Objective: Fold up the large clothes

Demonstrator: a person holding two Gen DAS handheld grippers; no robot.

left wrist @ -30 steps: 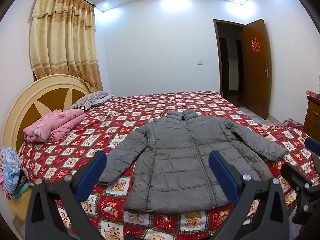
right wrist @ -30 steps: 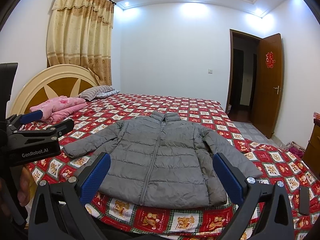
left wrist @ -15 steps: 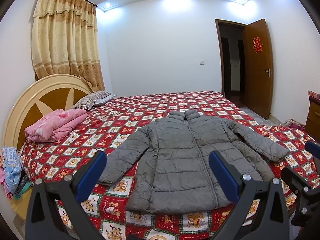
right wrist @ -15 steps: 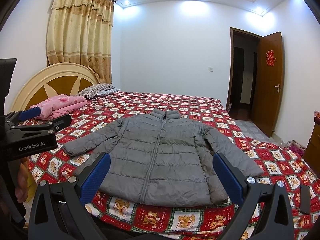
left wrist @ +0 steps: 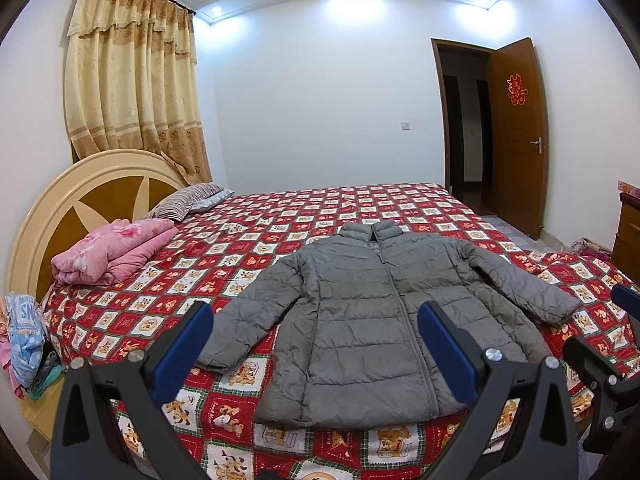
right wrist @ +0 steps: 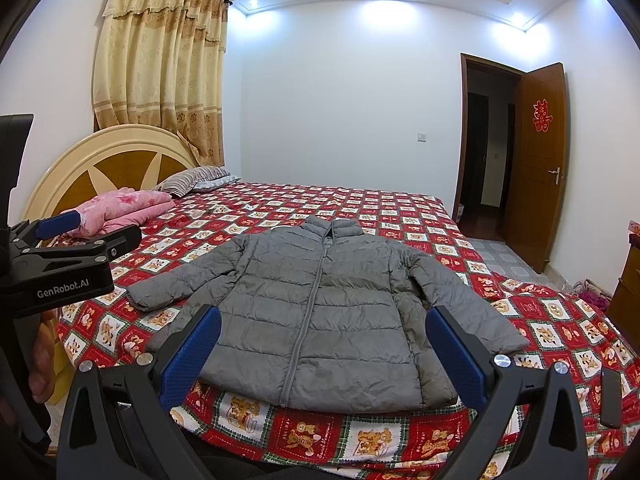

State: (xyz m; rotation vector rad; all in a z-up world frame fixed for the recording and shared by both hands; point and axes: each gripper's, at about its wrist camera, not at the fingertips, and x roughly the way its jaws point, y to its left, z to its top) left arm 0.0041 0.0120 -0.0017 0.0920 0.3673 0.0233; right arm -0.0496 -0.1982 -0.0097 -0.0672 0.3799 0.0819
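A grey quilted puffer jacket (left wrist: 372, 312) lies flat and zipped on the red patterned bedspread (left wrist: 280, 220), collar away from me, both sleeves spread out. It also shows in the right wrist view (right wrist: 320, 312). My left gripper (left wrist: 316, 340) is open and empty, held in the air before the jacket's hem. My right gripper (right wrist: 322, 344) is open and empty, also short of the hem. The left gripper shows from the side at the left edge of the right wrist view (right wrist: 80, 236); the right gripper's fingers (left wrist: 624, 300) show at the right edge of the left wrist view.
A folded pink blanket (left wrist: 112, 252) and striped pillows (left wrist: 184, 204) lie by the cream headboard (left wrist: 80, 196). Clothes (left wrist: 24, 332) hang off the bed's left corner. An open wooden door (right wrist: 540, 168) and a wooden cabinet (left wrist: 628, 232) stand at the right.
Both grippers have drifted slightly, so the jacket sits a little differently in each view. Both stay open and the jacket lies untouched.
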